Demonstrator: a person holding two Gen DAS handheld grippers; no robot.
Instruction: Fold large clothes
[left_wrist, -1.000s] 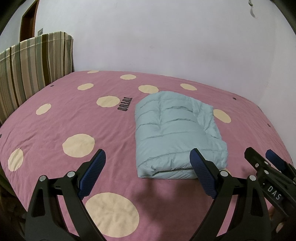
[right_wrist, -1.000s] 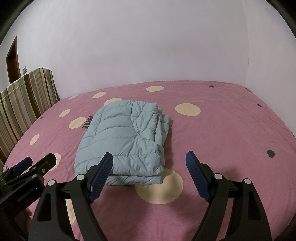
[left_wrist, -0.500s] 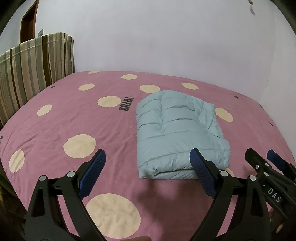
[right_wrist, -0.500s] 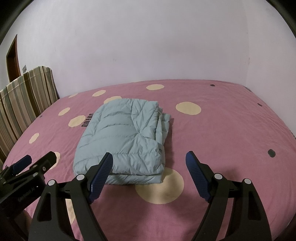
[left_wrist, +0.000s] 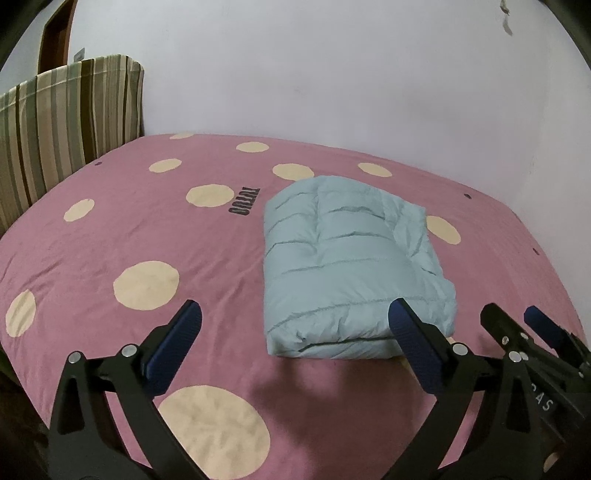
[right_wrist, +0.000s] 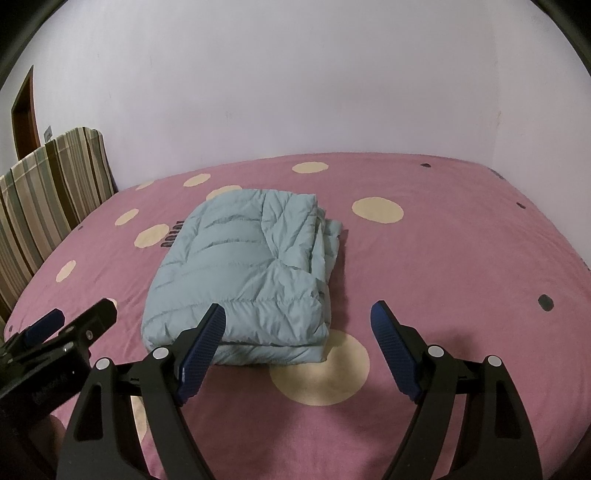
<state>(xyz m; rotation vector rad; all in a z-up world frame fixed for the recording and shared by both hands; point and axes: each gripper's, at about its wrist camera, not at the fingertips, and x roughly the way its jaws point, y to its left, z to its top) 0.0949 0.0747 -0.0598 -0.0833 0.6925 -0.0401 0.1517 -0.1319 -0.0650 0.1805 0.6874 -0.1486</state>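
Note:
A light blue puffer jacket lies folded into a thick rectangle on the pink bed; it also shows in the right wrist view. My left gripper is open and empty, held above the bed just in front of the jacket's near edge. My right gripper is open and empty, also just in front of the jacket's near edge. Each gripper shows at the edge of the other's view: the right one and the left one.
The bed has a pink cover with cream dots and dark lettering. A striped headboard cushion stands at the left. White walls close the far side and the right. A brown door is at far left.
Both grippers have drawn slightly back and up from the jacket; the jacket lies unchanged. Both stay open.

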